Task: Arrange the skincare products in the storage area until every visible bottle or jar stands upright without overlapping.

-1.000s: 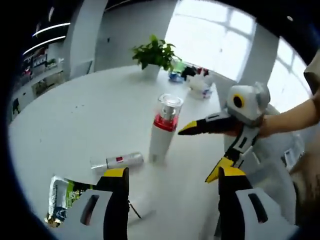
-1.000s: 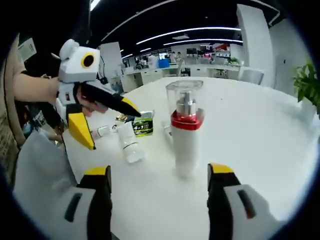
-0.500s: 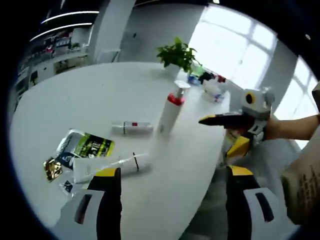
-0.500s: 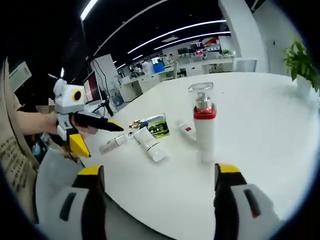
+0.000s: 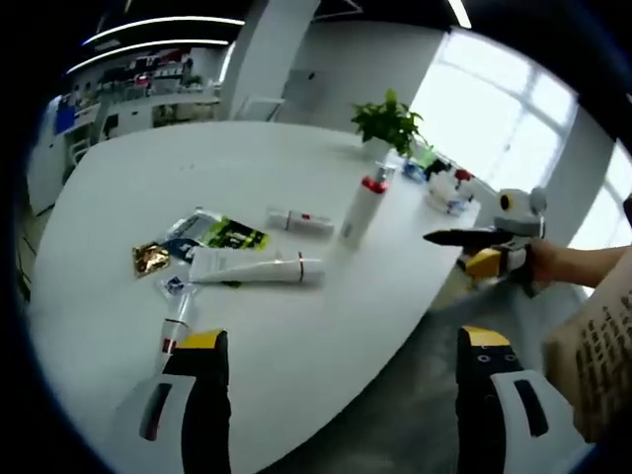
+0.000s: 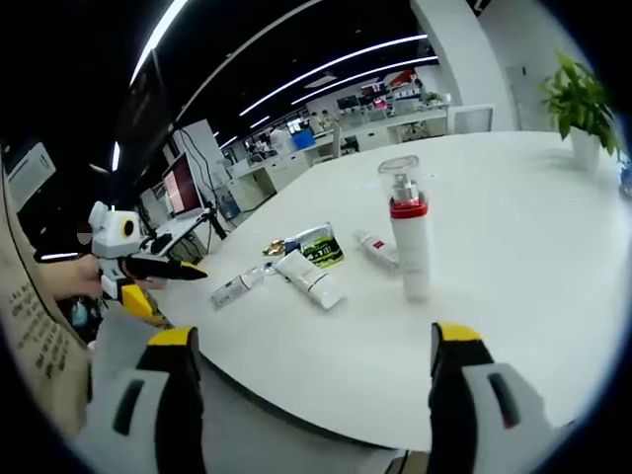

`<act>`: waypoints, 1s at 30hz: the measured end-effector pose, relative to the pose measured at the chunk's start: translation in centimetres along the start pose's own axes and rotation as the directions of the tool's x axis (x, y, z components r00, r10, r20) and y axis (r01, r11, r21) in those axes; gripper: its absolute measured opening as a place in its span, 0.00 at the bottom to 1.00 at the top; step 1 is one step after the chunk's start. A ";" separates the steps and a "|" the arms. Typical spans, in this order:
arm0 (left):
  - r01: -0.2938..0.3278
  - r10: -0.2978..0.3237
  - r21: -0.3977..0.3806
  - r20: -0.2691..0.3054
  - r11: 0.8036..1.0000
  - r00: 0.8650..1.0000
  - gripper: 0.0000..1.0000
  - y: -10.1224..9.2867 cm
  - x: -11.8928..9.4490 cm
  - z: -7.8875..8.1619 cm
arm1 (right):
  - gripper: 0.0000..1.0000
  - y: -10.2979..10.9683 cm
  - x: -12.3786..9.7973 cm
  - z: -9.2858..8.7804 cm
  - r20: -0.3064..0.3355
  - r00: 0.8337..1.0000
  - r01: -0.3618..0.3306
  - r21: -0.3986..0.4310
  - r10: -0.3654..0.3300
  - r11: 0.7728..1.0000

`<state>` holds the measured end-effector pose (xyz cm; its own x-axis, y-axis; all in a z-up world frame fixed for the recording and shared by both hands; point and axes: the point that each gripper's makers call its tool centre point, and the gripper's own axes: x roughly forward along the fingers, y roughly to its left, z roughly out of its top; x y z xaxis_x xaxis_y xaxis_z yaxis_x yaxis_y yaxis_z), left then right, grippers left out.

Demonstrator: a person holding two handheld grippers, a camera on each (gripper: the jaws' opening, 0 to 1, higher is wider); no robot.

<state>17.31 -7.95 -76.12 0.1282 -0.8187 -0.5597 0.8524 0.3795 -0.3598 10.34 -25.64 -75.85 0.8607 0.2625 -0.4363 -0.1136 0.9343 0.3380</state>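
We are seeing the pump bottle [image 6: 408, 240] with its red collar standing upright on the white table [image 6: 513, 296]. Just beside it a small tube [image 6: 375, 247] is lying flat, and a larger white tube [image 6: 308, 279] is lying near a green sachet [image 6: 318, 247] and a slim tube [image 6: 235, 288]. A potted plant [image 5: 388, 122] is sitting at the far edge. We are holding the left gripper [image 5: 341, 395] and the right gripper [image 6: 314, 390] off the table's near edge, both with jaws spread apart and gripping nothing.
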 end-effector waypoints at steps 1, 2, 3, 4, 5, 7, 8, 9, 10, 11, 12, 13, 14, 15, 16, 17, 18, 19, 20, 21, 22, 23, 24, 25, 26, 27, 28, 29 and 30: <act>-0.007 0.007 -0.004 0.005 1.000 1.000 0.94 0.1 -0.3 -0.1 | 0.97 0.1 0.0 -0.1 -0.001 1.000 0.000 0.001 0.000 1.000; -0.018 0.018 -0.009 0.012 1.000 1.000 0.95 0.3 -0.7 -0.2 | 0.97 0.2 0.0 -0.1 -0.001 1.000 0.000 0.001 0.000 1.000; -0.022 0.023 -0.013 0.016 1.000 1.000 0.95 0.4 -0.9 -0.3 | 0.97 0.3 -0.1 -0.2 -0.003 1.000 -0.001 0.000 0.001 1.000; -0.028 0.029 -0.021 0.022 0.999 0.999 0.95 0.5 -1.3 -0.5 | 0.97 0.4 -0.1 -0.2 -0.004 1.000 -0.001 -0.001 0.001 1.000; -0.032 0.033 -0.027 0.025 0.999 0.999 0.96 0.6 -1.5 -0.6 | 0.97 0.6 -0.1 -0.2 -0.003 1.000 -0.002 -0.002 0.002 1.000; -0.051 0.052 -0.036 0.037 0.998 0.998 0.97 0.9 -2.0 -0.8 | 0.97 0.8 -0.1 -0.2 0.011 1.000 -0.009 -0.012 0.009 1.000; -0.058 0.060 -0.038 0.039 0.998 0.997 0.97 1.1 -2.3 -1.1 | 0.97 0.9 0.0 -0.2 0.009 1.000 -0.011 -0.016 0.012 1.000; -0.060 0.062 -0.040 0.039 0.997 0.997 0.97 1.2 -2.4 -1.1 | 0.97 1.0 0.1 -0.5 -0.007 1.000 -0.018 -0.024 0.018 1.000; -0.066 0.068 -0.049 0.040 0.997 0.997 0.97 1.4 -2.6 -1.3 | 0.97 1.1 0.2 -0.7 -0.016 1.000 -0.020 -0.030 0.020 0.999; -0.071 0.074 -0.053 0.040 0.996 0.996 0.97 1.6 -2.8 -1.5 | 0.97 1.2 0.2 -0.7 -0.020 1.000 -0.021 -0.040 0.021 0.999; -0.078 0.080 -0.058 0.041 0.995 0.996 0.97 1.7 -3.0 -1.7 | 0.97 1.3 0.3 -0.7 -0.020 1.000 -0.022 -0.042 0.021 0.999; -0.082 0.084 -0.061 0.040 0.995 0.996 0.97 1.9 -3.1 -1.8 | 0.97 1.3 0.3 -0.8 -0.021 1.000 -0.023 -0.042 0.022 0.999; -0.084 0.087 -0.064 0.040 0.994 0.995 0.97 1.9 -3.2 -2.0 | 0.97 1.2 0.3 -0.8 -0.022 0.999 -0.025 -0.035 0.024 0.999; -0.086 0.088 -0.067 0.038 0.994 0.995 0.97 2.0 -3.4 -2.1 | 0.97 1.3 0.3 -0.8 -0.022 0.999 -0.025 -0.033 0.025 0.999; -0.088 0.090 -0.070 0.035 0.994 0.995 0.97 2.1 -3.5 -2.3 | 0.97 1.3 0.4 -0.8 -0.021 0.999 -0.025 -0.033 0.024 0.999; -0.090 0.092 -0.073 0.034 0.993 0.995 0.97 2.1 -3.6 -2.3 | 0.97 1.3 0.4 -0.9 -0.023 0.999 -0.024 -0.034 0.024 0.999; -0.090 0.093 -0.074 0.037 0.993 0.995 0.97 2.1 -3.7 -2.3 | 0.97 1.2 0.5 -1.1 -0.028 0.999 -0.025 -0.034 0.024 0.999; -0.092 0.095 -0.073 0.044 0.993 0.994 0.97 2.2 -3.8 -2.1 | 0.97 1.2 0.5 -1.2 -0.030 0.999 -0.026 -0.033 0.025 0.999; -0.096 0.099 -0.073 0.049 0.993 0.994 0.97 2.3 -3.8 -2.0 | 0.96 1.2 0.6 -1.3 -0.035 0.999 -0.028 -0.032 0.027 0.999; -0.099 0.103 -0.075 0.049 0.992 0.994 0.97 2.4 -3.8 -2.0 | 0.96 1.1 0.7 -1.4 -0.040 0.999 -0.030 -0.033 0.029 0.999; -0.100 0.104 -0.079 0.050 0.992 0.993 0.97 2.5 -3.9 -2.1 | 0.96 1.1 0.8 -1.4 -0.044 0.999 -0.032 -0.035 0.030 0.999; -0.099 0.103 -0.081 0.051 0.992 0.993 0.96 2.4 -3.9 -2.1 | 0.96 1.1 0.8 -1.5 -0.047 0.998 -0.033 -0.037 0.031 0.999; -0.097 0.102 -0.082 0.053 0.992 0.993 0.96 2.4 -3.9 -2.1 | 0.95 1.1 0.9 -1.5 -0.053 0.998 -0.035 -0.042 0.033 0.999; -0.097 0.102 -0.081 0.053 0.992 0.993 0.96 2.4 -3.9 -2.1 | 0.95 1.1 1.0 -1.5 -0.055 0.998 -0.036 -0.046 0.033 0.998; -0.098 0.102 -0.081 0.051 0.992 0.993 0.95 2.4 -3.9 -2.2 | 0.95 1.1 1.0 -1.5 -0.059 0.998 -0.036 -0.051 0.033 0.998; -0.098 0.102 -0.083 0.050 0.992 0.993 0.95 2.4 -3.9 -2.2 | 0.95 1.1 1.1 -1.5 -0.061 0.998 -0.036 -0.054 0.033 0.998; -0.099 0.103 -0.085 0.049 0.991 0.993 0.94 2.4 -3.9 -2.3 | 0.95 1.1 1.1 -1.5 -0.062 0.998 -0.036 -0.057 0.033 0.998; -0.100 0.104 -0.085 0.049 0.991 0.993 0.94 2.4 -3.9 -2.2 | 0.95 1.1 1.2 -1.5 -0.067 0.997 -0.036 -0.061 0.032 0.997; -0.102 0.106 -0.084 0.051 0.991 0.993 0.94 2.4 -3.9 -2.2 | 0.94 1.1 1.3 -1.6 -0.072 0.997 -0.035 -0.065 0.031 0.997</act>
<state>17.74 -2.89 -76.47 0.2436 -0.7948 -0.5558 0.7895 0.4954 -0.3623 10.52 -23.94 -77.35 0.8188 0.3076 -0.4848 -0.1761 0.9382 0.2979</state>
